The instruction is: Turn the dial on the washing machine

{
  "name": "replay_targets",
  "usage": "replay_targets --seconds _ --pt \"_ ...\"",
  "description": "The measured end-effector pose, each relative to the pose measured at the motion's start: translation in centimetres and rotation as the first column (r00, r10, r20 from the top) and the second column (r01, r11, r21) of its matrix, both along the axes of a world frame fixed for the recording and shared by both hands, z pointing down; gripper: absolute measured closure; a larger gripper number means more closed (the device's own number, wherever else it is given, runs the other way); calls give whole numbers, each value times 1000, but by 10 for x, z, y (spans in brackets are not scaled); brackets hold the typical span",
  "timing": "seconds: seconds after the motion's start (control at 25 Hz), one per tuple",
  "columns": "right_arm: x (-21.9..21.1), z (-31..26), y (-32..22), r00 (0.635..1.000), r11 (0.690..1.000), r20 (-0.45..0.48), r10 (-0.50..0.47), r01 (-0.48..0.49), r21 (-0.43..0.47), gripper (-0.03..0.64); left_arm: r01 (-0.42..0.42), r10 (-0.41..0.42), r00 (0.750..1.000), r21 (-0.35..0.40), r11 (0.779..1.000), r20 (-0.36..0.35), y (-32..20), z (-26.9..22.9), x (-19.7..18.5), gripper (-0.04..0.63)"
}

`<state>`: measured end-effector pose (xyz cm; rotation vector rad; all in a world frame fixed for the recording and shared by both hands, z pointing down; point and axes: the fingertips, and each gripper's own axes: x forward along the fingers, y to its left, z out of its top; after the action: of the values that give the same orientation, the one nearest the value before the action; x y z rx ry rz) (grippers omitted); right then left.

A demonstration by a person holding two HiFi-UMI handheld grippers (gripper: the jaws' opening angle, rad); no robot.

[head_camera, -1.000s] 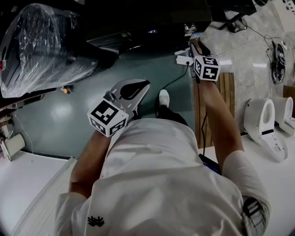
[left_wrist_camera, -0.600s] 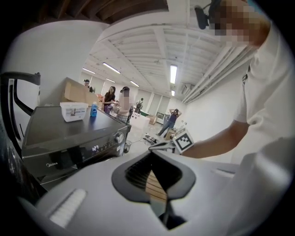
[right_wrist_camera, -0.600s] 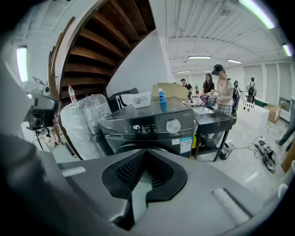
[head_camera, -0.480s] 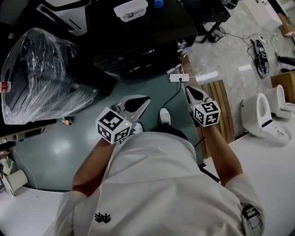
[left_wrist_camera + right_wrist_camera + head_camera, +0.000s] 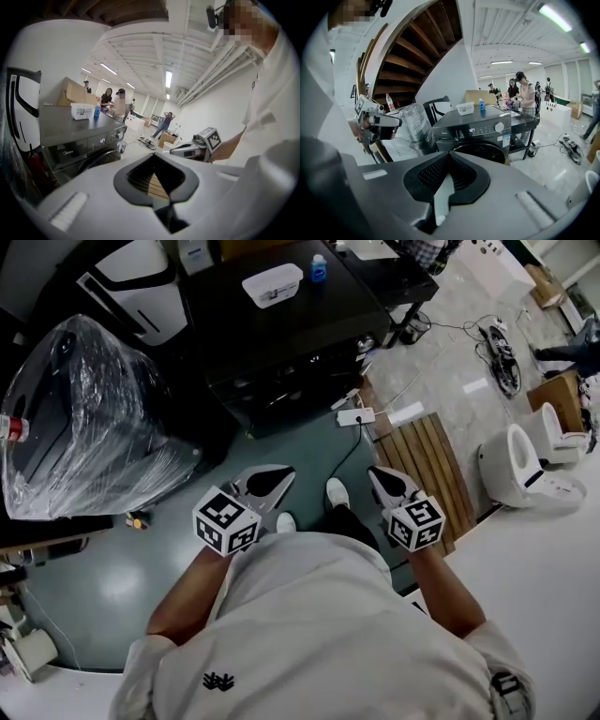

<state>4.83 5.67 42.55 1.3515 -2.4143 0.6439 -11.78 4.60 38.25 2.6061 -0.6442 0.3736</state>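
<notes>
Crinkled clear plastic film (image 5: 84, 418) catching glossy glints, the washing machine (image 5: 483, 133) all smooth dark satin panels with a shiny silvery dial (image 5: 500, 126), slatted mat (image 5: 427, 460) in bare wood, grey-green floor (image 5: 103, 587) gleaming, shirt (image 5: 309, 634) plain white cloth.

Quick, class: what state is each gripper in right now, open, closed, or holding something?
Left gripper: closed, nothing between its jaws.
Right gripper: closed, nothing between its jaws.
</notes>
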Motion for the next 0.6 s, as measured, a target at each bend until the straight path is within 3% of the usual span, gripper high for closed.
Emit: replay_targets --seconds 0.6 --pt "-56 -28 55 1000 998 -7 -6 6 55 615 -18 18 1000 35 999 -16 45 -1 -48 541"
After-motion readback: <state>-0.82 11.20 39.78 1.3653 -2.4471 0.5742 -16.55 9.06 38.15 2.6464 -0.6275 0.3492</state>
